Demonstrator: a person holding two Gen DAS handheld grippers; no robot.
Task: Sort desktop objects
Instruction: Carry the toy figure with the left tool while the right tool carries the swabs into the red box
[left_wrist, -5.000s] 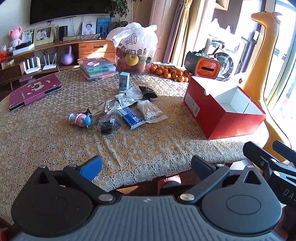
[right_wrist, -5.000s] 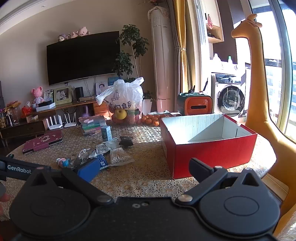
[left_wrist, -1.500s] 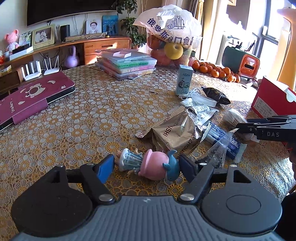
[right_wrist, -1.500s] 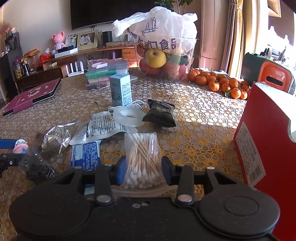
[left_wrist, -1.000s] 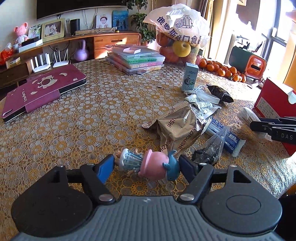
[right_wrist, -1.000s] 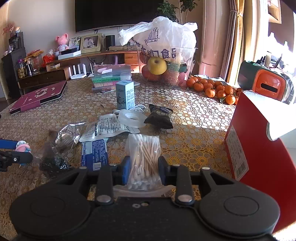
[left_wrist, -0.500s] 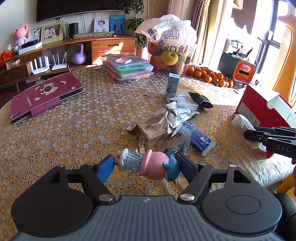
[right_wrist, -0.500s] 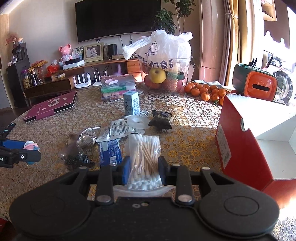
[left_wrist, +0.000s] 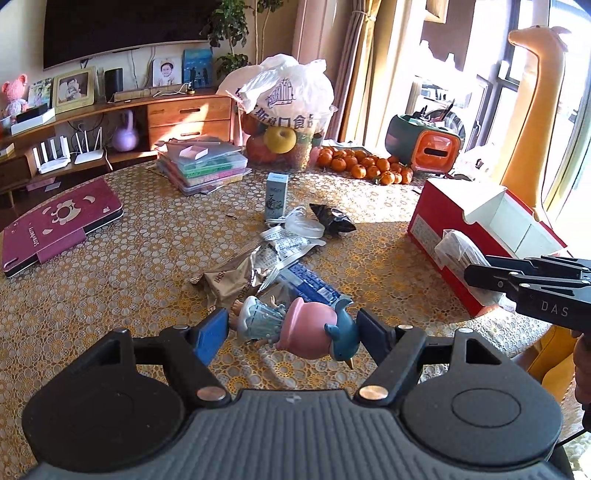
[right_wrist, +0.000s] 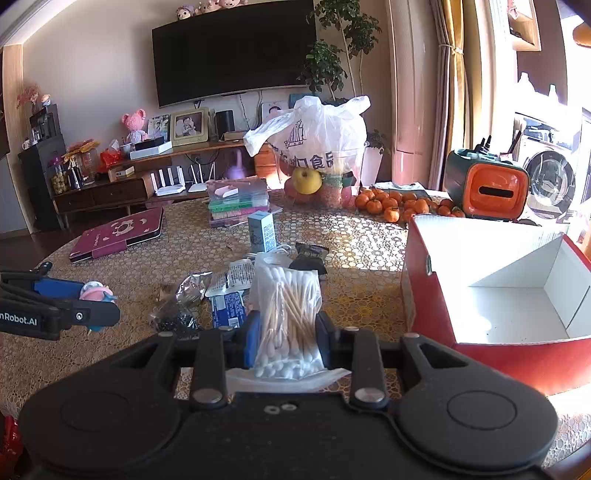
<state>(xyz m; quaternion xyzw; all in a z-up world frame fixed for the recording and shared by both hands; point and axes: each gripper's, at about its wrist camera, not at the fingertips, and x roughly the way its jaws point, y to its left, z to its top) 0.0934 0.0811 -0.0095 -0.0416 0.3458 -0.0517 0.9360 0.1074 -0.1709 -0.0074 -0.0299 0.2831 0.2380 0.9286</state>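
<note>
Red cardboard and white lining mark the open box (right_wrist: 498, 295) at the right of the right wrist view, and it lies just right of and slightly beyond the right gripper (right_wrist: 284, 332), whose jaws are closed on a clear plastic packet of cotton swabs (right_wrist: 286, 314). The packet stands between the fingers with its long axis pointing forward, away from the camera, wooden sticks and white tips showing through the film. Judged from this, a short swing to the right would bring it over the box's bare white floor, and the right hand is plainly the nearer of the two.

At the lower centre of the left wrist view, the left gripper (left_wrist: 291, 332) is pinched on a small glossy figurine (left_wrist: 295, 326), pink and blue, lying crosswise between the fingers and lifted clear of the table (left_wrist: 92, 277). From there the box sits at the right of the frame, well apart, with the other tool in between.

Loose wrappers stay on the lace-patterned tablecloth at mid frame: a crinkled foil pouch (left_wrist: 229, 277), a blue packet (left_wrist: 308, 284), a black sachet (left_wrist: 330, 218) and a small upright carton (left_wrist: 277, 195). Oranges (left_wrist: 362, 168) and a bulging white plastic bag (left_wrist: 288, 96) crowd the far edge
</note>
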